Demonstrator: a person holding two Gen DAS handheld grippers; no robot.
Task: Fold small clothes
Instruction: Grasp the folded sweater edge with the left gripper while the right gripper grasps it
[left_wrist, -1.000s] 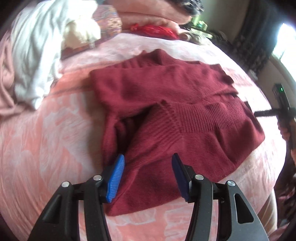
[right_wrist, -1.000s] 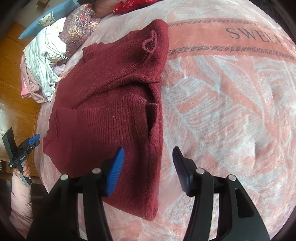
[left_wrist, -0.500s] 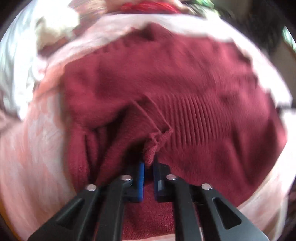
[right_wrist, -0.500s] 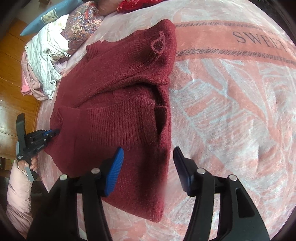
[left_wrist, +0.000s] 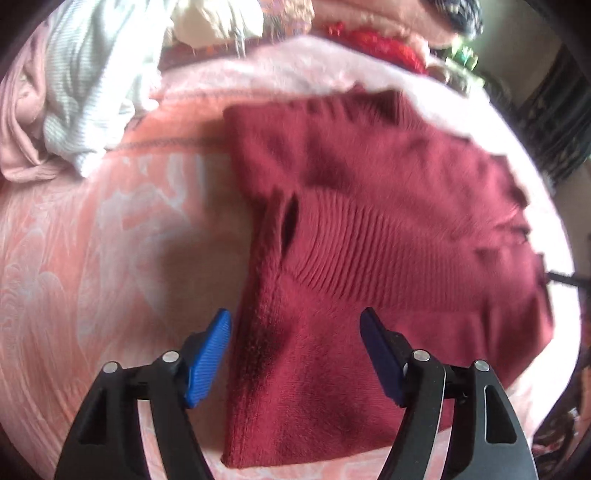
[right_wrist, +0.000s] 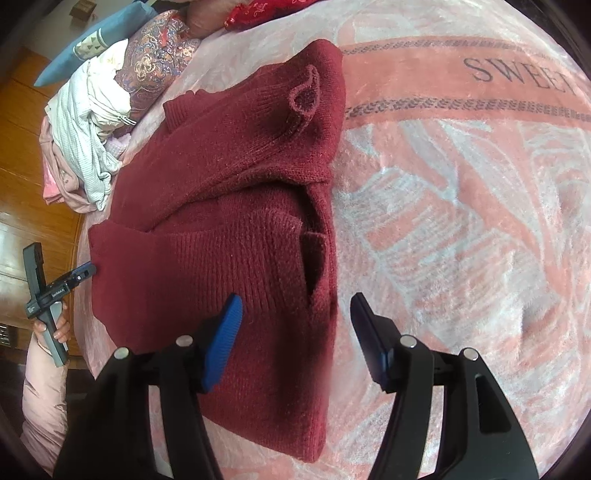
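Observation:
A dark red knit sweater (left_wrist: 369, 229) lies partly folded on a pink patterned blanket (left_wrist: 110, 240), a ribbed sleeve laid across its body. My left gripper (left_wrist: 295, 350) is open and empty, just above the sweater's near left edge. In the right wrist view the sweater (right_wrist: 229, 221) lies left of centre, with a cuff (right_wrist: 304, 94) curled up at its far end. My right gripper (right_wrist: 295, 332) is open and empty over the sweater's near right edge. The left gripper (right_wrist: 55, 284) shows at the sweater's left edge there.
A heap of white and pink clothes (left_wrist: 74, 92) lies at the far left of the bed, also in the right wrist view (right_wrist: 85, 147). Patterned pillows (right_wrist: 159, 62) and a red item (left_wrist: 376, 40) lie at the head. A wooden floor (right_wrist: 22, 166) lies beyond the left edge.
My left gripper was shut on a fold of the sleeve half a second ago; it has let go, opened and drawn back. The sleeve now lies flatter. My right gripper has edged forward.

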